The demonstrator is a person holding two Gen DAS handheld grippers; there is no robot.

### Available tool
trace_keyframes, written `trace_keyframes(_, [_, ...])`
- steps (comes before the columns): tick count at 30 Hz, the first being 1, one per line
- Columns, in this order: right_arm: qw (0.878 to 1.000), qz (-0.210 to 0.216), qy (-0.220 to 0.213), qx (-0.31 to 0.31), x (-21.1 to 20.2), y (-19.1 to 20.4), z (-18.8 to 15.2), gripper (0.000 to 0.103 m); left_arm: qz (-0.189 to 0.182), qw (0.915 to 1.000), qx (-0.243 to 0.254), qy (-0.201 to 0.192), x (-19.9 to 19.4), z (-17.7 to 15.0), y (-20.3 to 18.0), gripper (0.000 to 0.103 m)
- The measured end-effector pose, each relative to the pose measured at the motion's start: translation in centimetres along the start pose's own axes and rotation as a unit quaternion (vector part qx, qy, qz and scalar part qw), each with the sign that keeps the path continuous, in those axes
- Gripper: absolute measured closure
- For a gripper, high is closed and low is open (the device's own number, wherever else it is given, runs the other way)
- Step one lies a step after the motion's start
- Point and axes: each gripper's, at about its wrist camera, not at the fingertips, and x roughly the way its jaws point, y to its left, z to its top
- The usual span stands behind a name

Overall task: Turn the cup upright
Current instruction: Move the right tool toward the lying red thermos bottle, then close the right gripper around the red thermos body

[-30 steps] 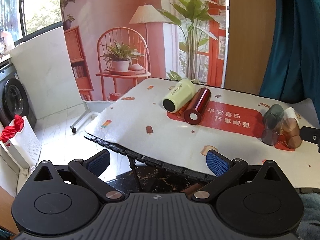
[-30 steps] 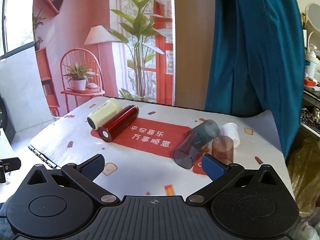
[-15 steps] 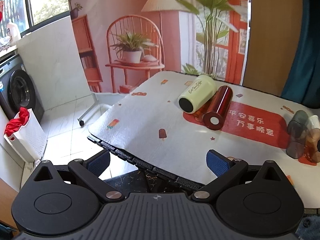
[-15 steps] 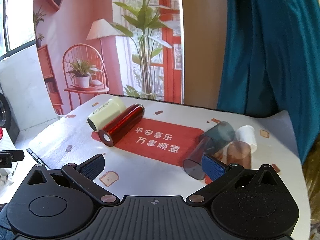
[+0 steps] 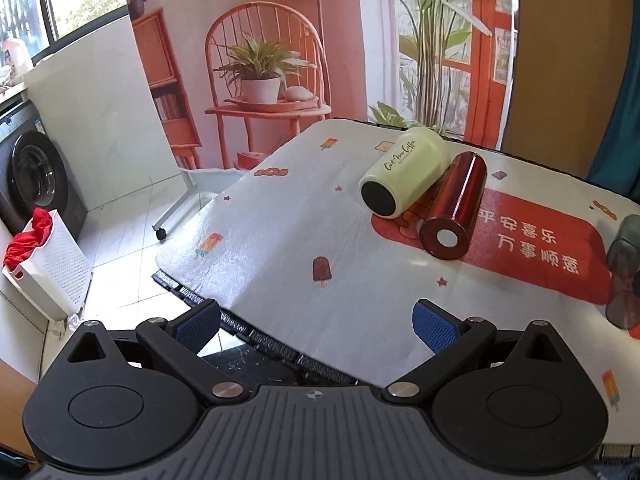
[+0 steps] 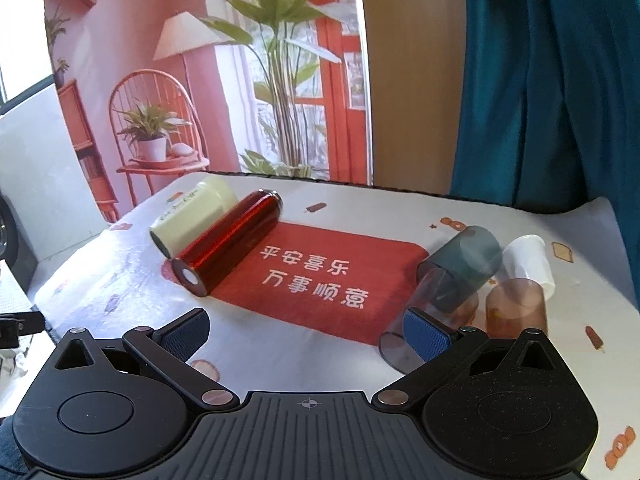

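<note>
A pale green cup [image 5: 404, 176] lies on its side on the table, also in the right wrist view [image 6: 192, 216]. A red metallic cup [image 5: 456, 204] lies beside it, touching it, also in the right wrist view [image 6: 232, 240]. A smoky grey cup [image 6: 444, 280] lies on its side at the right, next to a white cup [image 6: 528, 264] and an amber cup [image 6: 516, 308]. My left gripper [image 5: 316, 324] is open and empty over the table's near left edge. My right gripper [image 6: 306, 330] is open and empty, its right finger in front of the grey cup.
The table [image 5: 280, 232] has a white cloth with a red mat [image 6: 316, 276]. A white laundry basket [image 5: 44, 264] and a washing machine [image 5: 32, 176] stand on the floor at the left. A teal curtain [image 6: 552, 80] hangs behind the right side.
Both grippers have moved forward toward the table. The cups look larger and nearer. Nothing on the table has moved.
</note>
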Motion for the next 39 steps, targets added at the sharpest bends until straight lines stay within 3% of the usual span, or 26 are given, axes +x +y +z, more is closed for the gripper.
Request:
trace_keyframes(12, [1.000, 0.021, 0.014, -0.005, 10.0, 3.2, 5.0, 0.001, 0.016, 0.9995, -0.028, 0.000, 5.5, 3.5, 1.2, 0.000])
trace_keyframes(17, [0.998, 0.043, 0.048, 0.025, 16.3, 4.9, 7.9, 0.004, 0.028, 0.9983, -0.052, 0.003, 7.0, 3.3, 3.1, 0.000])
trace_keyframes(22, [0.996, 0.046, 0.072, -0.004, 21.9, 8.5, 9.4, 0.007, 0.035, 0.9967, -0.067, 0.027, 8.4, 2.2, 4.8, 0.000])
trace_keyframes(25, [0.994, 0.047, 0.100, 0.015, 24.2, 9.9, 9.5, 0.015, 0.036, 0.9961, -0.074, 0.034, 8.6, 1.7, 5.6, 0.000])
trace_keyframes(26, [0.993, 0.041, 0.112, 0.020, 24.9, 10.3, 9.5, 0.026, 0.036, 0.9957, -0.077, 0.036, 8.6, 1.5, 5.9, 0.000])
trace_keyframes(30, [0.990, 0.047, 0.124, 0.053, 25.6, 10.4, 8.9, 0.035, 0.032, 0.9953, -0.081, 0.041, 8.5, 1.2, 6.2, 0.000])
trace_keyframes(39, [0.990, 0.066, 0.120, 0.038, 21.5, 8.6, 6.3, 0.048, 0.000, 0.9959, -0.082, 0.037, 7.6, 0.8, 5.2, 0.001])
